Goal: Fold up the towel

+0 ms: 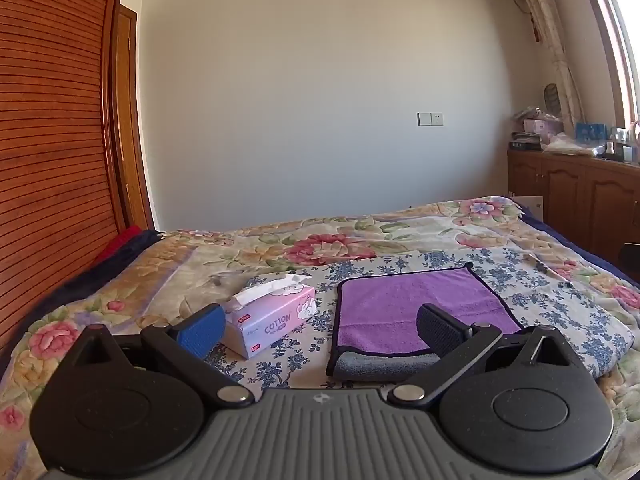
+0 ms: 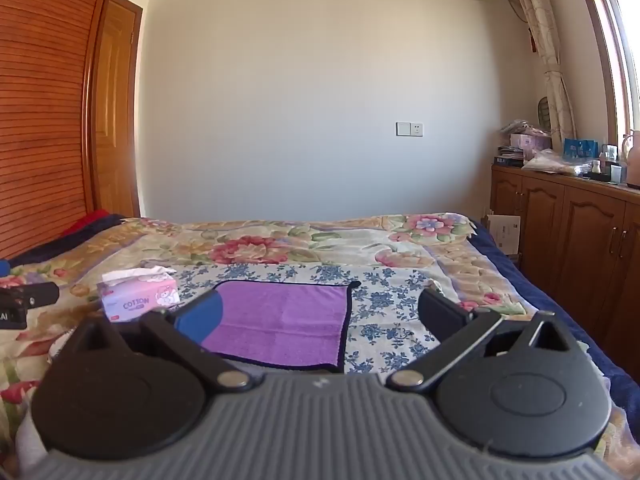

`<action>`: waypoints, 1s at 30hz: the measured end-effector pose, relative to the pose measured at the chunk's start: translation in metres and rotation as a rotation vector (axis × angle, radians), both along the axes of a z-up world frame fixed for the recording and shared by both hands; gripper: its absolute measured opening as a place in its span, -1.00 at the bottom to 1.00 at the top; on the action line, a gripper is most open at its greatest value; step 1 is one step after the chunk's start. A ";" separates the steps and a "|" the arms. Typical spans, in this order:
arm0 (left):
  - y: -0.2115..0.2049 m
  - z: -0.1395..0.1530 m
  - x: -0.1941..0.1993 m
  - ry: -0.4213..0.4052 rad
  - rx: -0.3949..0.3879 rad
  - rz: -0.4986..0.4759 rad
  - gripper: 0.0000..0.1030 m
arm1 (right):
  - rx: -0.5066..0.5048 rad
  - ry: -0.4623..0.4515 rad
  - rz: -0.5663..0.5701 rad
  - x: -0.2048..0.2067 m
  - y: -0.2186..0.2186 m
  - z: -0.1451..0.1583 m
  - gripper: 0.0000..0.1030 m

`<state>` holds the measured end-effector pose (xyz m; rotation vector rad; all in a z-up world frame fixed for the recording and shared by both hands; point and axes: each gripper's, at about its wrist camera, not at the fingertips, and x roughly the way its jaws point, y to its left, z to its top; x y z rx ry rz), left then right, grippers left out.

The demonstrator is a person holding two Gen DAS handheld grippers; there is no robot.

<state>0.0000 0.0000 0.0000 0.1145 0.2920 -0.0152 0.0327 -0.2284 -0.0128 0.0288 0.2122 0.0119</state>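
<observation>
The work surface is a bed [image 1: 132, 280] covered by a floral quilt in pinks, yellows and greens, with a smaller sheet [image 1: 560, 304] of blue flowers on white laid over its near half. A plain cream wall [image 1: 320, 120] stands behind, carrying a white switch plate [image 1: 430, 119]. A slatted wooden panel [image 1: 52, 140] rises on the left beside a wooden door [image 2: 116, 120]. On the right, brown wooden cabinets [image 2: 580, 232] with arched door panels hold assorted boxes and bottles on top, below a window with a patterned curtain [image 2: 548, 52].

The towel [image 1: 416, 304] lies flat on the blue-flowered sheet, near the front edge of the bed. It is purple terry cloth with a dark bound border; its near edge is turned up, showing a grey underside. A soft pink tissue pack [image 1: 272, 320] printed "COTTON" sits just to the left of the towel, apart from it, with a white tissue standing out of the top.

The left gripper [image 1: 320, 326] has black arms on round pivots over a ribbed grey body, one pad blue and one black. Its jaws stand wide apart and hold nothing; they sit above the sheet, over the towel's near left corner and the tissue pack.

The right gripper [image 2: 320, 314] is of the same build. Its jaws are likewise spread wide and empty, with the towel [image 2: 288, 320] seen between them.
</observation>
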 end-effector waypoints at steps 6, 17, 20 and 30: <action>0.000 0.000 0.000 -0.004 0.003 0.000 1.00 | 0.000 -0.001 0.005 -0.001 -0.001 0.001 1.00; 0.000 0.000 0.000 -0.006 0.002 -0.001 1.00 | -0.008 -0.001 0.001 0.000 0.000 0.000 1.00; 0.000 0.000 0.000 -0.006 0.002 -0.001 1.00 | -0.009 -0.001 0.002 0.000 0.000 0.000 1.00; 0.000 0.000 0.000 -0.007 0.002 -0.001 1.00 | -0.010 -0.001 0.001 0.000 0.002 0.001 1.00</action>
